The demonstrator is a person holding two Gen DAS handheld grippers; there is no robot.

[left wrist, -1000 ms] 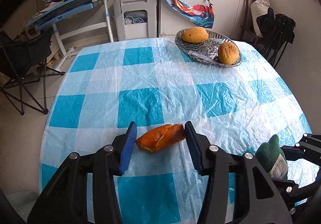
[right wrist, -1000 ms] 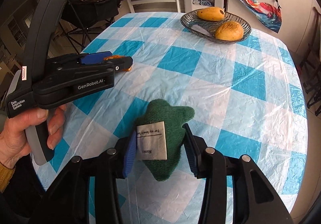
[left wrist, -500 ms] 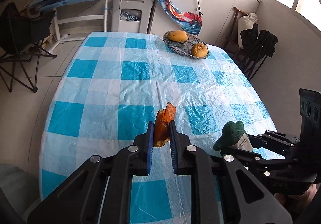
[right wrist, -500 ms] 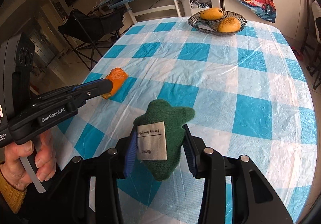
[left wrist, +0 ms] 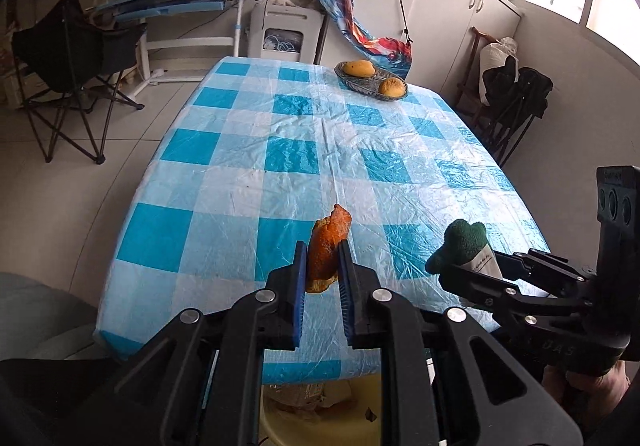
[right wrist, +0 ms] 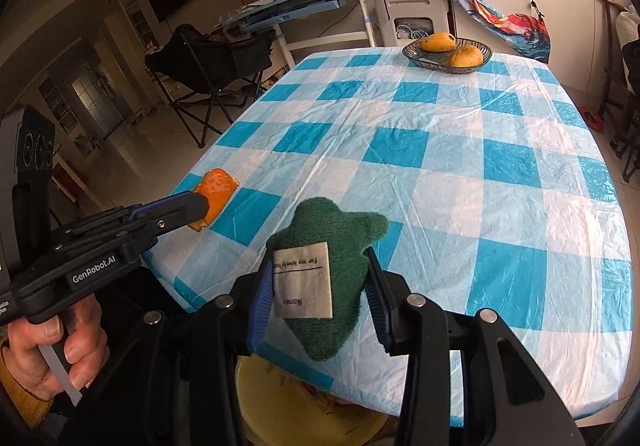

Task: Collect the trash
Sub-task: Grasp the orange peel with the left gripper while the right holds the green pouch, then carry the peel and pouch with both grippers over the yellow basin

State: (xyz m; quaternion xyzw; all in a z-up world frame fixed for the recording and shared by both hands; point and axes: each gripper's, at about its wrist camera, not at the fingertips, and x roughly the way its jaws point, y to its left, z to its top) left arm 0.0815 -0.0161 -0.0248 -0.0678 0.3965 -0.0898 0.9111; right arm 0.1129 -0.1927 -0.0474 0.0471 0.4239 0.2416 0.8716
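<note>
In the left wrist view, the left claw (left wrist: 322, 274) is clamped on an orange peel (left wrist: 327, 246), held up above the near edge of the table (left wrist: 248, 150). A yellow bin (left wrist: 320, 406) waits below, likely for dropping it.

In the right wrist view, the right claw (right wrist: 316, 298) squeezes a green fuzzy thing (right wrist: 340, 270) with a white tag (right wrist: 303, 280), also over the bin (right wrist: 280, 398).

Black plastic left tool (right wrist: 200, 212), right tool (right wrist: 316, 302): blue pads (right wrist: 259, 296), silver screws, white "GenRobot.AI" lettering; mustard-yellow sleeve (right wrist: 10, 394) cuff.
</note>
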